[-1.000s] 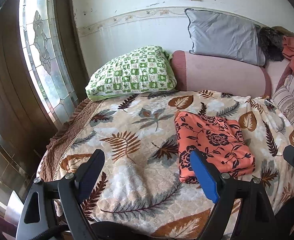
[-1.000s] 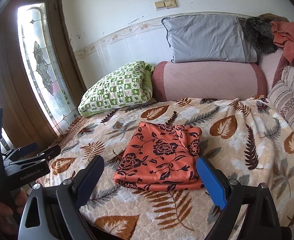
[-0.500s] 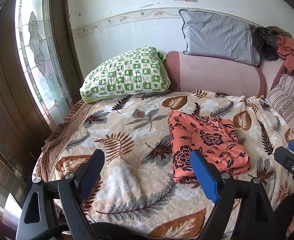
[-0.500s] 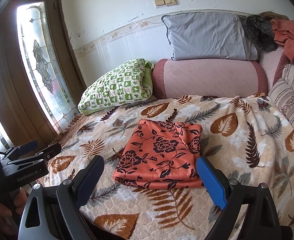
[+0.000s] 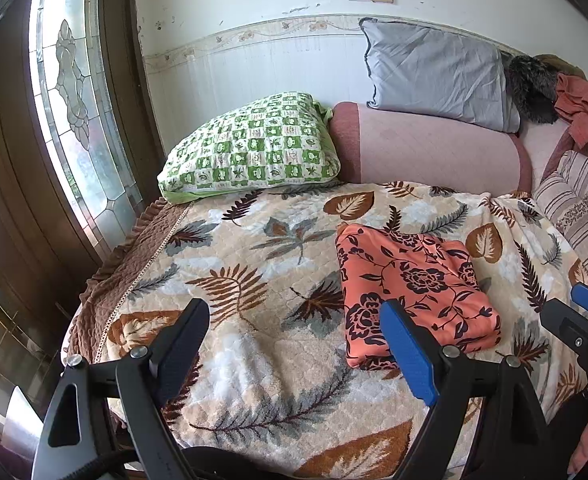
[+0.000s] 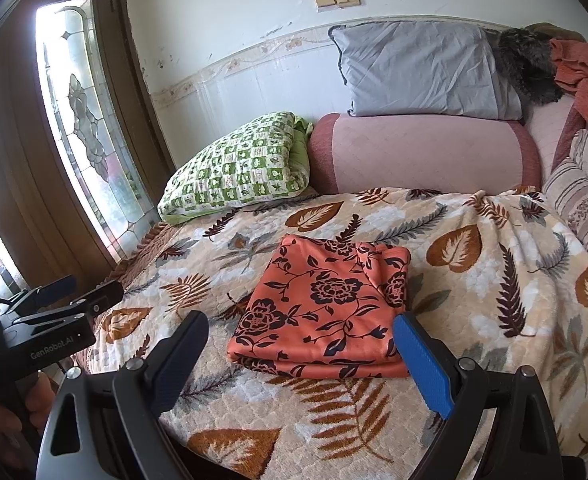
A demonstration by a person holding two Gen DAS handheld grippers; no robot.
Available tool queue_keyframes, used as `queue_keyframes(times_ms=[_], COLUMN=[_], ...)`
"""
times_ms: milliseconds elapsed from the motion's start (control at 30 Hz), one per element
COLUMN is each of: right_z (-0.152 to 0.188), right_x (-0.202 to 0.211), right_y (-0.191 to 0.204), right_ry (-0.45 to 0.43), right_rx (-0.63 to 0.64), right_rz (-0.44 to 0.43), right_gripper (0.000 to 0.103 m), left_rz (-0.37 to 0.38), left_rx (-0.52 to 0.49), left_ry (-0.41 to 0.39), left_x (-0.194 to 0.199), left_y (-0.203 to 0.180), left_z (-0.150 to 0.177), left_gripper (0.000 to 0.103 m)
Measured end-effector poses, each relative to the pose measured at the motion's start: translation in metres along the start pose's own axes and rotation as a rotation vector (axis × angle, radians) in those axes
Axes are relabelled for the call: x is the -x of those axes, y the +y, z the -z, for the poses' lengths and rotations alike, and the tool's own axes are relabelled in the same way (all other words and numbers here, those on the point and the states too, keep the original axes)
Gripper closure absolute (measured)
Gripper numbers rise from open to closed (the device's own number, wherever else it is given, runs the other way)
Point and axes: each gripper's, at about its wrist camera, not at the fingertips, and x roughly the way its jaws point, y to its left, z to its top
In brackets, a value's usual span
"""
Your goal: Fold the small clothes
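Observation:
An orange garment with a dark flower print [image 5: 410,292] [image 6: 326,304] lies folded into a flat rectangle on the leaf-patterned blanket [image 5: 254,264] [image 6: 494,280]. My left gripper [image 5: 294,328] hovers open over the blanket's near left part, its blue finger just in front of the garment's near edge. My right gripper [image 6: 302,344] hangs open in front of the garment's near edge, with nothing between its fingers. Each gripper also shows at the edge of the other's view: the right gripper [image 5: 574,320] and the left gripper [image 6: 66,292].
A green checked pillow [image 5: 254,152] leans at the back left beside a pink bolster [image 5: 434,148], with a grey pillow [image 5: 434,72] on top. Dark and orange cloths [image 5: 566,92] lie far right. A stained-glass door [image 5: 74,100] stands left. A striped cushion [image 6: 586,192] borders the right.
In the left wrist view the scene has slid slightly to the left and down. In the right wrist view the garment sits a little higher. Both grippers stayed open.

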Motion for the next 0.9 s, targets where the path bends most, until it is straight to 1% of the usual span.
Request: queue_keyframes(times_ms=[633,900], right_z=[-0.004,-0.003], right_x=[-0.014,-0.014], right_y=[0.001,0.004], right_ry=[0.018,0.012], right_rx=[-0.001,0.002], right_rz=[-0.008,-0.008], right_gripper=[0.008,0.008], left_rz=[0.003,0.007], left_rx=[0.006,0.015], left_ry=[0.015,0.015], left_x=[-0.013,-0.014], left_y=[0.0,0.003], left_z=[-0.003,-0.002], left_gripper=[0.016,0.016])
